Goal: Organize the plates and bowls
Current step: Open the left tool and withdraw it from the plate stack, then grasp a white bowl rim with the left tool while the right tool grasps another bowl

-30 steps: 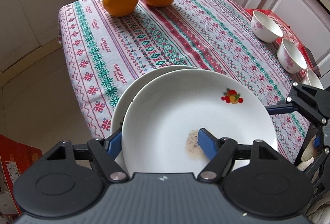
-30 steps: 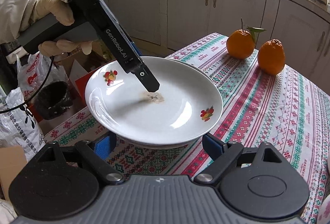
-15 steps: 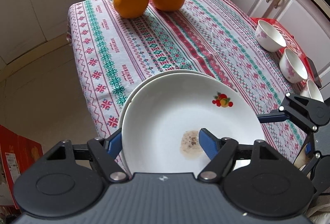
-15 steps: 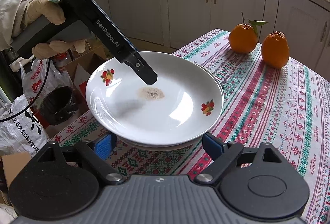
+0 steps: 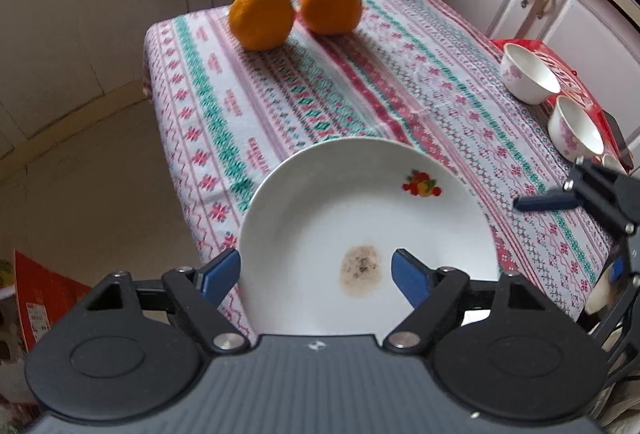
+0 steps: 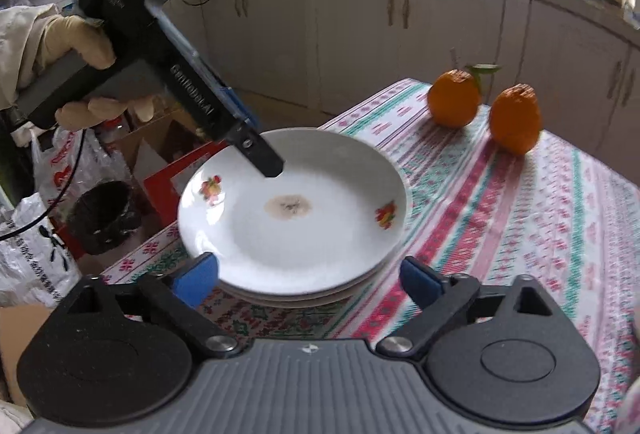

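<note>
A white plate (image 5: 360,210) with fruit prints and a brown stain rests on another plate at the table's near corner; in the right wrist view the stack (image 6: 292,218) shows two rims. My left gripper (image 5: 316,274) is open, its blue fingers either side of the plate's near rim, lifted above it. In the right wrist view the left gripper's finger (image 6: 260,158) hovers over the plate. My right gripper (image 6: 308,278) is open and empty, just in front of the stack. Two white bowls (image 5: 528,78) (image 5: 576,132) with pink flowers stand at the right edge.
Two oranges (image 5: 262,14) (image 5: 330,6) sit at the far end of the patterned tablecloth (image 5: 360,94). A red mat (image 5: 560,66) lies under the bowls. White cabinets surround the table. Bags and boxes (image 6: 60,194) stand on the floor beside it.
The top plate has settled centred on the lower plate. My left gripper has let go, opened wider and pulled back and up. The right gripper has moved slightly closer.
</note>
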The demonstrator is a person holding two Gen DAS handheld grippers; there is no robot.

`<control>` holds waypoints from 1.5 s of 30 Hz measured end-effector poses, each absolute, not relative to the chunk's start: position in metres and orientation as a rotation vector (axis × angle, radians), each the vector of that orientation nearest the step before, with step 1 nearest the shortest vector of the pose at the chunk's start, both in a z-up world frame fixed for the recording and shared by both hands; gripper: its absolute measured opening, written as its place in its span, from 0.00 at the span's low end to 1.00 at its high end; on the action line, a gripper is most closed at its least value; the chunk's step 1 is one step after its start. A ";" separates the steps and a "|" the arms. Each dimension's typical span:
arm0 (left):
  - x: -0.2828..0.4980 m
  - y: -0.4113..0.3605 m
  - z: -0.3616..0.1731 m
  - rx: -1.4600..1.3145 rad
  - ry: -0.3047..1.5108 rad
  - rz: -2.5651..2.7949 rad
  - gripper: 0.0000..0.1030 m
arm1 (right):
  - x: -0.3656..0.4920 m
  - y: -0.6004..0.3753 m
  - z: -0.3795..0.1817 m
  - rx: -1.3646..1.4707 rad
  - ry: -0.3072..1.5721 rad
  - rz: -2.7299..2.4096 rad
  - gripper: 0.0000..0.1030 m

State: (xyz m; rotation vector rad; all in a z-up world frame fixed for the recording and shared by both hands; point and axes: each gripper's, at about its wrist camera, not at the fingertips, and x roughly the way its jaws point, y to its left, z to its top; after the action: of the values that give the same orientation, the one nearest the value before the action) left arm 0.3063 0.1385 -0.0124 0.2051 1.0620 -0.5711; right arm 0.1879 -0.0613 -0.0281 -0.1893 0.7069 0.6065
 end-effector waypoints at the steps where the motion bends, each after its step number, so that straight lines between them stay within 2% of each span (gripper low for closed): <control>1: 0.303 0.136 -0.011 0.218 1.044 -0.570 0.84 | 0.186 -0.064 -0.026 -0.190 0.699 0.597 1.00; 9: 0.253 0.100 0.007 0.332 0.838 -0.542 0.92 | 0.164 -0.097 -0.008 -0.209 0.655 0.489 1.00; 16: 0.196 0.050 0.015 0.310 0.684 -0.629 0.95 | 0.122 -0.152 0.005 -0.175 0.613 0.371 1.00; 26: 0.135 -0.035 -0.014 0.190 0.642 -0.780 0.96 | 0.070 -0.248 0.000 -0.076 0.615 0.196 1.00; 36: 0.105 -0.132 -0.049 0.354 0.609 -0.961 0.96 | 0.056 -0.312 -0.022 -0.010 0.686 0.088 1.00; 45: 0.103 -0.170 -0.060 0.348 0.576 -1.027 0.96 | 0.064 -0.351 -0.032 0.086 0.729 0.082 0.99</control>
State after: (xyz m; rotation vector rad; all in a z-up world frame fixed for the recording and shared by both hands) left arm 0.1025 -0.1702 -0.0603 0.3477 0.5764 -1.0272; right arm 0.0637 -0.3510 -0.0317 0.0856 0.7286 0.0821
